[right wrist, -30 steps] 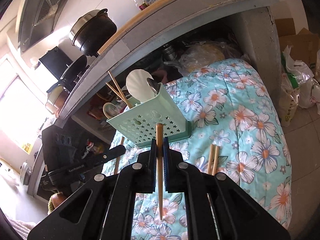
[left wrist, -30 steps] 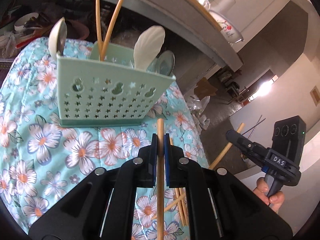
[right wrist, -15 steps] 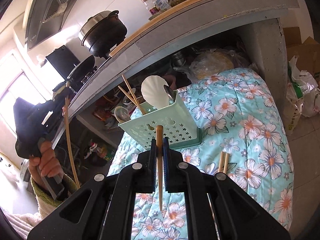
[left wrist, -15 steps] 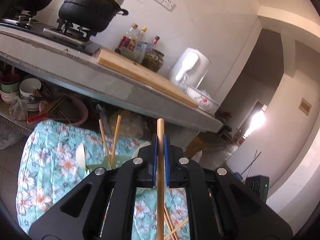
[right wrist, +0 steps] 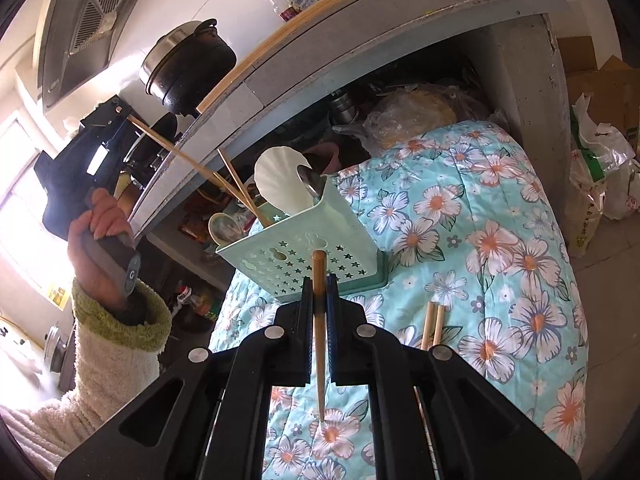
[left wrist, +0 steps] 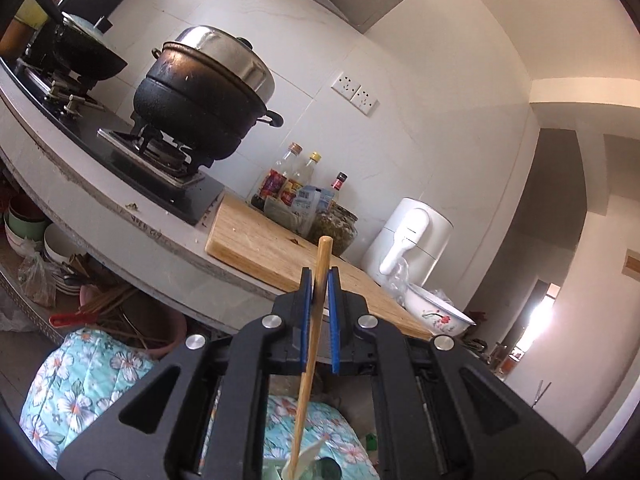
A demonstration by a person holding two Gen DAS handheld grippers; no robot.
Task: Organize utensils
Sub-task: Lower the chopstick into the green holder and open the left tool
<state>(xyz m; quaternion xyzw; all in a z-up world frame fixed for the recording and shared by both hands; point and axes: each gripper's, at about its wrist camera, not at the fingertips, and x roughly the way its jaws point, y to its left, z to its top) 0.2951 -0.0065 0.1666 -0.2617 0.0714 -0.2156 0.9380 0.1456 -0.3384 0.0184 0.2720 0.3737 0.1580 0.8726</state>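
Note:
My left gripper [left wrist: 319,284] is shut on a wooden chopstick [left wrist: 308,364] whose lower end hangs over a white spoon [left wrist: 306,458] at the bottom edge. The right wrist view shows that left gripper [right wrist: 116,116] raised at the upper left, its chopstick [right wrist: 180,154] slanting down toward the mint-green utensil holder [right wrist: 312,248]. The holder has a white spoon [right wrist: 280,180], a metal spoon [right wrist: 310,182] and chopsticks [right wrist: 242,190] in it. My right gripper [right wrist: 319,284] is shut on another chopstick [right wrist: 319,332], just in front of the holder. Two chopsticks [right wrist: 434,320] lie on the floral cloth [right wrist: 500,248].
A grey counter [left wrist: 120,216] overhangs the holder, carrying a black pot [left wrist: 200,92], a cutting board [left wrist: 260,244], bottles [left wrist: 296,184] and a white kettle [left wrist: 412,244]. Bowls and bags fill the shelf under it. Plastic bags [right wrist: 600,176] and boxes stand at the right.
My left gripper has risen and tipped up with its chopstick, so its view swung from the holder to the counter. The right gripper has stayed still.

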